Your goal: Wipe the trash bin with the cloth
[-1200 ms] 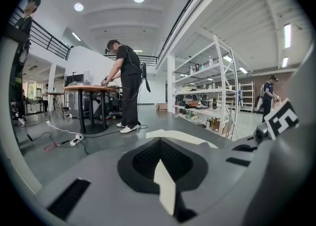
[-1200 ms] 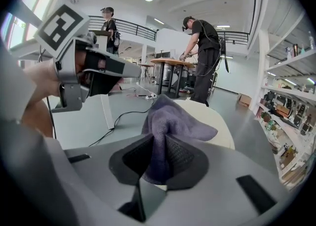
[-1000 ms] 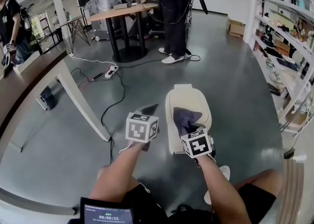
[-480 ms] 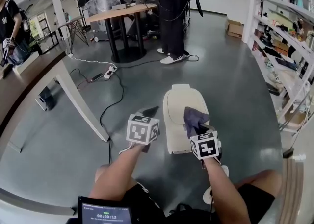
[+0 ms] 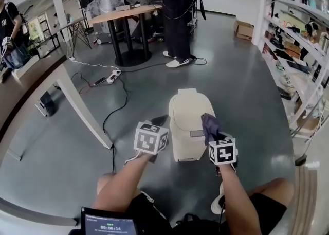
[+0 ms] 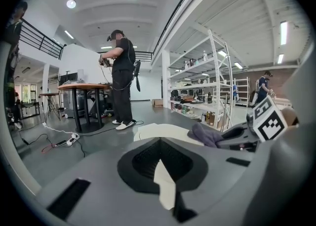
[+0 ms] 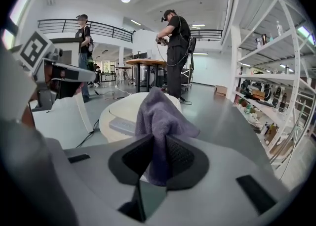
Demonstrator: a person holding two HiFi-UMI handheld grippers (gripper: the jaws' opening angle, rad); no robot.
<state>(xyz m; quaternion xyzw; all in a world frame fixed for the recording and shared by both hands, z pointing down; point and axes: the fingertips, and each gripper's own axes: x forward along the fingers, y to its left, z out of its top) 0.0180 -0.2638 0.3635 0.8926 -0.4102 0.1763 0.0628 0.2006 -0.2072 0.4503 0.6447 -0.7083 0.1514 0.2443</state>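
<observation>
A cream trash bin stands on the grey floor in front of me, its lid closed. My right gripper is shut on a purple cloth and holds it at the bin's right top edge. In the right gripper view the cloth rises out of the closed jaws, with the bin lid just behind. My left gripper hovers beside the bin's left side, jaws together and apart from the cloth. Only a pale sliver shows between them in the left gripper view.
A person stands at a round table behind the bin. A power strip and cable lie on the floor at left, near a slanted white leg. Shelving lines the right side. A tablet sits at my lap.
My right gripper has dragged the cloth from the middle of the bin's lid to its right edge. The left gripper has barely moved.
</observation>
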